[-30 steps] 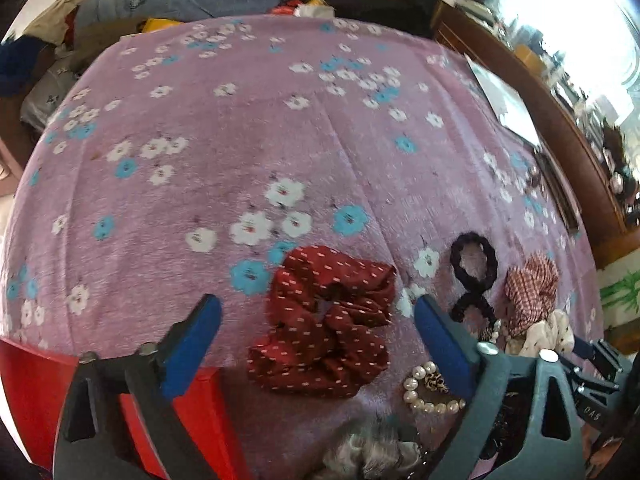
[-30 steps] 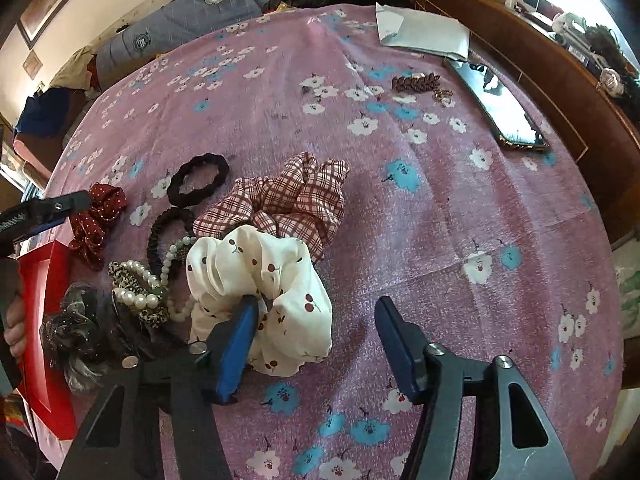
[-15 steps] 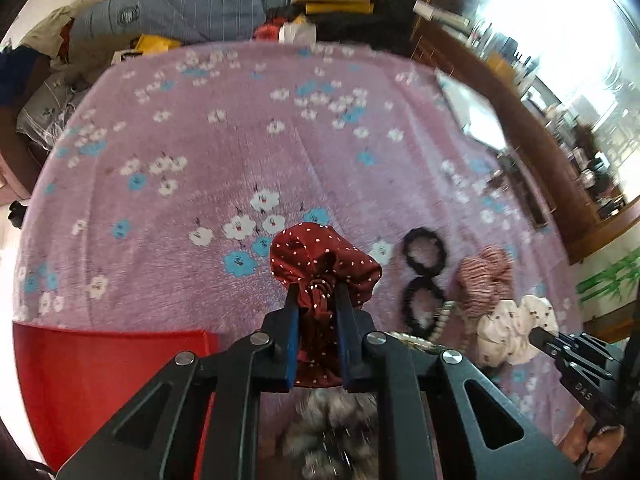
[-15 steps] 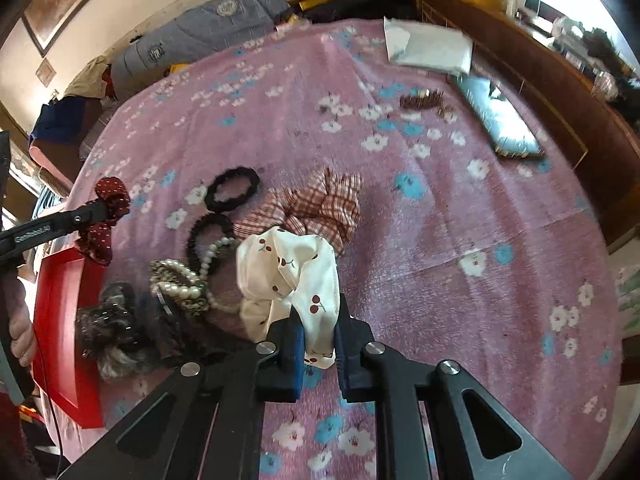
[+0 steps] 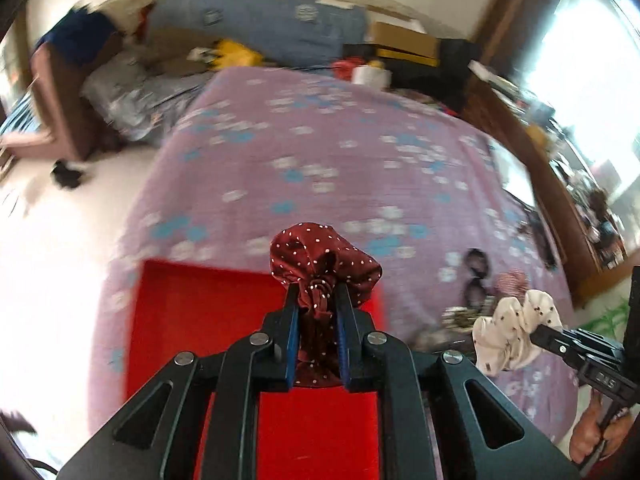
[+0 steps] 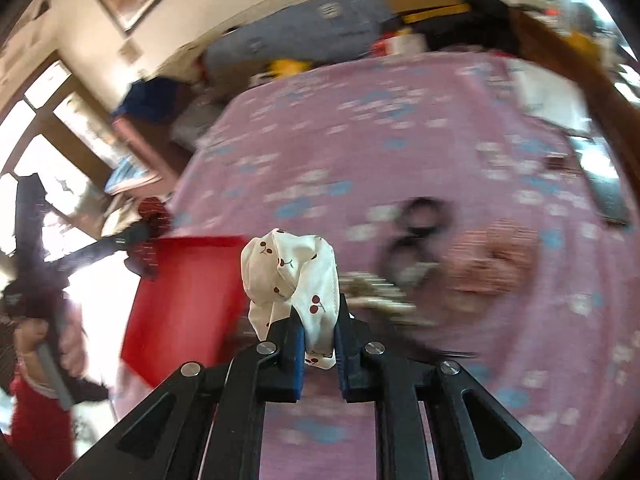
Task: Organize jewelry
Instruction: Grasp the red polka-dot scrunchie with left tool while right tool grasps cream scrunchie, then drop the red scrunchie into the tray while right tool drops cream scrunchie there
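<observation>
My left gripper (image 5: pixel 317 300) is shut on a dark red dotted scrunchie (image 5: pixel 320 260) and holds it over the red tray (image 5: pixel 200 312). My right gripper (image 6: pixel 318 320) is shut on a white cherry-print scrunchie (image 6: pixel 292 272), lifted above the bed just right of the red tray (image 6: pixel 184 292). The white scrunchie also shows in the left wrist view (image 5: pixel 512 332). Black hair ties (image 6: pixel 416 220), a plaid scrunchie (image 6: pixel 492 256) and pearl bracelets (image 6: pixel 376 292) lie blurred on the purple flowered bedspread (image 6: pixel 360 152).
The tray lies at the bed's left front corner, next to the white floor (image 5: pixel 60 260). A wooden bed frame (image 5: pixel 560 200) runs along the right. Pillows and boxes (image 5: pixel 280 36) are piled at the far end. A phone (image 6: pixel 608 192) lies at the right.
Both grippers closed on their scrunchies, lifted them off the bed and swung left toward the red tray. The view is motion-blurred now.
</observation>
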The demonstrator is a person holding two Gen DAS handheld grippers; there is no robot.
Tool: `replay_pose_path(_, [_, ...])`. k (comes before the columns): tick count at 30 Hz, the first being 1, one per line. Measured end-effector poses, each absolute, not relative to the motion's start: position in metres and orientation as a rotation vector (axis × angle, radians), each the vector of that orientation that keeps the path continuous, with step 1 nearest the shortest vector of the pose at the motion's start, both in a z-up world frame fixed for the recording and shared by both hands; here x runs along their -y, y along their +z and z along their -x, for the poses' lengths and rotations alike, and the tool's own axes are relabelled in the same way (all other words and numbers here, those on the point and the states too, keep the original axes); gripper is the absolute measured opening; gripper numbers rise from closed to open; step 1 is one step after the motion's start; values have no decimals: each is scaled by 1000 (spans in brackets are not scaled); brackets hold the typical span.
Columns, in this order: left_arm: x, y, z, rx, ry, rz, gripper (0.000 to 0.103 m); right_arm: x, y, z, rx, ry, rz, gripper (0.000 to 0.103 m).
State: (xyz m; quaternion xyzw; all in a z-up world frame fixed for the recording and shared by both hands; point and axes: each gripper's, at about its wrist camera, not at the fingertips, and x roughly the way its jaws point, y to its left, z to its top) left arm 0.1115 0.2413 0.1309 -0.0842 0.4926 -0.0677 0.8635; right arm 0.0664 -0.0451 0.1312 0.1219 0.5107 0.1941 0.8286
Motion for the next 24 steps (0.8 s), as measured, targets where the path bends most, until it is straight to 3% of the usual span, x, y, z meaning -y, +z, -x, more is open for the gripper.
replay_pose_path(9, [-319,66,-121,-1142,-4,167,18,-87,75,-119,-1184,518,-161,15])
replay_pose_path(13, [-330,56,-125,-1140,22,174,31,-111,55,-132,-1208,486,-104,17])
replay_pose_path(16, [-336,60,-125,-1122,9,200,37,-118,53,-136,-1203,473,-88,33])
replay_pose_path(18, [-338,68,-123,-1098,8,212,48,-123,56,-138,-1176,460,-70,54])
replay_pose_path(20, [-340,75,-122,-1078,6,220,50,-124,62,-138,-1153,446,-49,61])
replay_pose_path(24, [-336,93,-116,-1049,22,197,50,-110,83,-132,-1131,425,-68,61])
